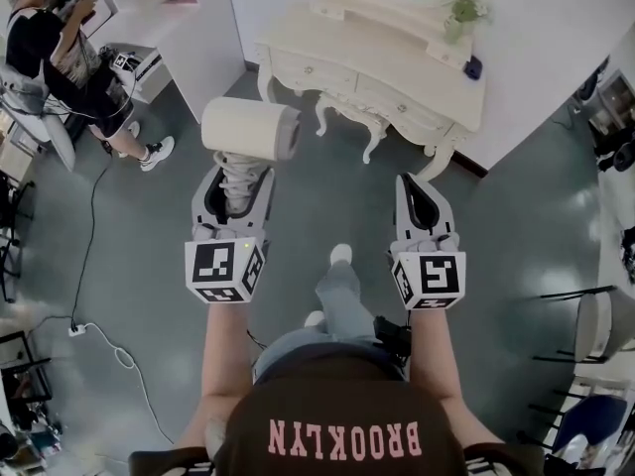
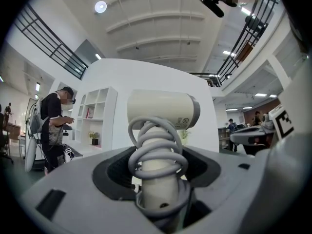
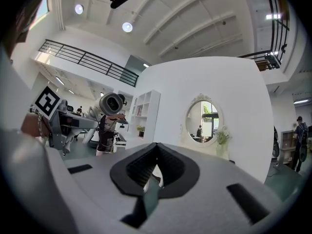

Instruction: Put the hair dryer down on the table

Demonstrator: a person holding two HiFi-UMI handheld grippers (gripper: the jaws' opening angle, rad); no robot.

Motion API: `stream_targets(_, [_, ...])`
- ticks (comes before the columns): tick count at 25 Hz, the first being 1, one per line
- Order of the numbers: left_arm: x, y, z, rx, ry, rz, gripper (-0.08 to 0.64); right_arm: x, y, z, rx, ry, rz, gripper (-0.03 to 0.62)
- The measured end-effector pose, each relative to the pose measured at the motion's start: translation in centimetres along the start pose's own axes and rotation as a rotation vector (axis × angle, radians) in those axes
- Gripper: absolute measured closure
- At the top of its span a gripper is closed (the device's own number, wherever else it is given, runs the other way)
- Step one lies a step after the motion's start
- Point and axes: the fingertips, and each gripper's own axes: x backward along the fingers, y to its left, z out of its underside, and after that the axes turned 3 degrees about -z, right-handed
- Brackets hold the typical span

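Note:
A cream hair dryer (image 1: 248,127) with its grey cord coiled round the handle stands upright in my left gripper (image 1: 238,181), which is shut on the handle. In the left gripper view the dryer's barrel (image 2: 163,108) lies crosswise above the jaws, and the coiled handle sits between them at the left gripper (image 2: 158,177). My right gripper (image 1: 424,201) is held level beside it, shut, with nothing in it. The right gripper view also shows the dryer (image 3: 111,103) at its left. The cream dressing table (image 1: 397,62) stands ahead, across the grey floor.
A person (image 1: 60,58) stands at the far left by a white shelf unit (image 1: 189,38). A white cable (image 1: 104,340) trails on the floor at the left. Chairs (image 1: 595,335) stand at the right. On the dressing table are a small plant (image 1: 464,10) and an oval mirror (image 3: 204,115).

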Motion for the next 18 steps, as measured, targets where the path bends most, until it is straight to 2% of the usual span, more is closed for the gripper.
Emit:
stream_targets(7, [-5.8,1.6,0.6,-0.008,0.003,-0.003,0.288,-6.1,-2.3,0.5,0.0,-0.012,-0.009,0.594])
stream_targets(18, [-20.4,5.0,0.6,0.006,0.009,-0.032,0.288,-19.7,-9.2,1.9,-0.015,-0.006,-0.028,0.594])
